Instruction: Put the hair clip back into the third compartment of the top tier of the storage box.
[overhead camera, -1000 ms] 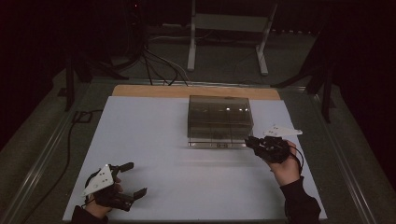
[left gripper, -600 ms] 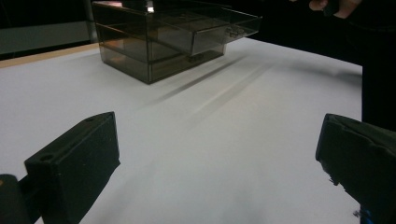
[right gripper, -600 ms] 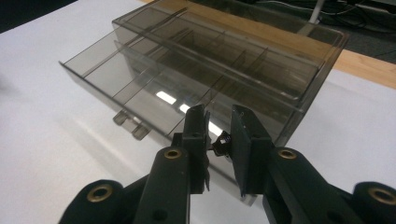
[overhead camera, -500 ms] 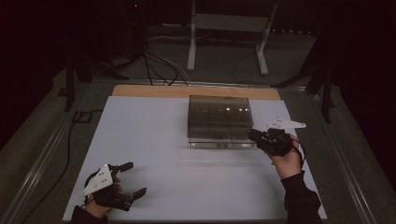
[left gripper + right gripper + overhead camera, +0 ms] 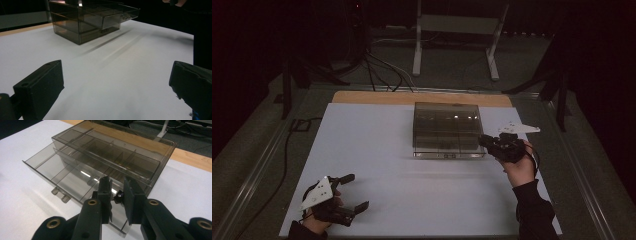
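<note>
A smoky see-through drawer box (image 5: 447, 120) stands at the middle back of the white table (image 5: 377, 150). Its top drawer (image 5: 60, 172) is pulled out, and the divided compartments look bare. My right gripper (image 5: 488, 142) hovers at the box's front right corner, over the right end of the open drawer. In the right gripper view its jaws (image 5: 116, 181) are shut on a small black part (image 5: 119, 195), too small to make out. My left gripper (image 5: 356, 191) rests at the near left of the table, open, with nothing between its jaws (image 5: 115, 85).
A wooden strip (image 5: 422, 98) runs along the table's far edge behind the box. Cables (image 5: 377, 70) and a metal stand (image 5: 457, 30) lie on the floor beyond. A cable (image 5: 287, 145) trails down the table's left side.
My right gripper has edged slightly away from me, towards the box's front right corner, still shut on the small part. The left gripper has not moved.
</note>
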Tool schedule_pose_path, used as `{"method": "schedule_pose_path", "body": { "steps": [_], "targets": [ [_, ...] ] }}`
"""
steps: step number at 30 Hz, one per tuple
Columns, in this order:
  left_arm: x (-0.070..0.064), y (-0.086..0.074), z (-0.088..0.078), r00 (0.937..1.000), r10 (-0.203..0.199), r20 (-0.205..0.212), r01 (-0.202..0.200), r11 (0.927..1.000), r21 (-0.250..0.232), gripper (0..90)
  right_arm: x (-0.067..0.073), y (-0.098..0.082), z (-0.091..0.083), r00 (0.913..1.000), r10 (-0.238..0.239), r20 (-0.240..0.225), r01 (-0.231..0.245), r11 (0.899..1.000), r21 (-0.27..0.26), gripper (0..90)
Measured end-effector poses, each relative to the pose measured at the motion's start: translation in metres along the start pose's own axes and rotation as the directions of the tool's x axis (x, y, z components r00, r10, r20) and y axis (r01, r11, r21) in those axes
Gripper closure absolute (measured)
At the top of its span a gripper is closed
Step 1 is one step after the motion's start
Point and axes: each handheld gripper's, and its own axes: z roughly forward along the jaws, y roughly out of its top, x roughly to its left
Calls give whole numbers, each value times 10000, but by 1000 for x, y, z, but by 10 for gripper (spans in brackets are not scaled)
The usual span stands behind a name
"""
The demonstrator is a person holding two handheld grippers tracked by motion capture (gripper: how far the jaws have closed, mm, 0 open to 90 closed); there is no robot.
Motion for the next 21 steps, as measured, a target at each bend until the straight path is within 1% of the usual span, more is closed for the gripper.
{"method": "schedule_pose_path", "body": {
  "steps": [7, 14, 15, 21],
  "targets": [
    [0, 0, 0, 10000, 10, -2, -10, 10000, 16, 6, -2, 6, 6, 10000, 2, 85, -2, 10000, 90, 762],
    [0, 0, 0, 10000, -23, -10, 23, 10000, -12, 6, -3, 9, 11, 9999, 20, 104, -22, 9999, 166, 762],
    [0, 0, -1, 10000, -21, -12, 21, 10000, -1, 6, -4, 9, 14, 9999, 74, 117, -76, 9997, 216, 762],
    [0, 0, -1, 10000, 5, -11, -5, 10000, 2, 6, -6, 9, 20, 9998, 112, 144, -117, 9993, 351, 762]
  ]
}}
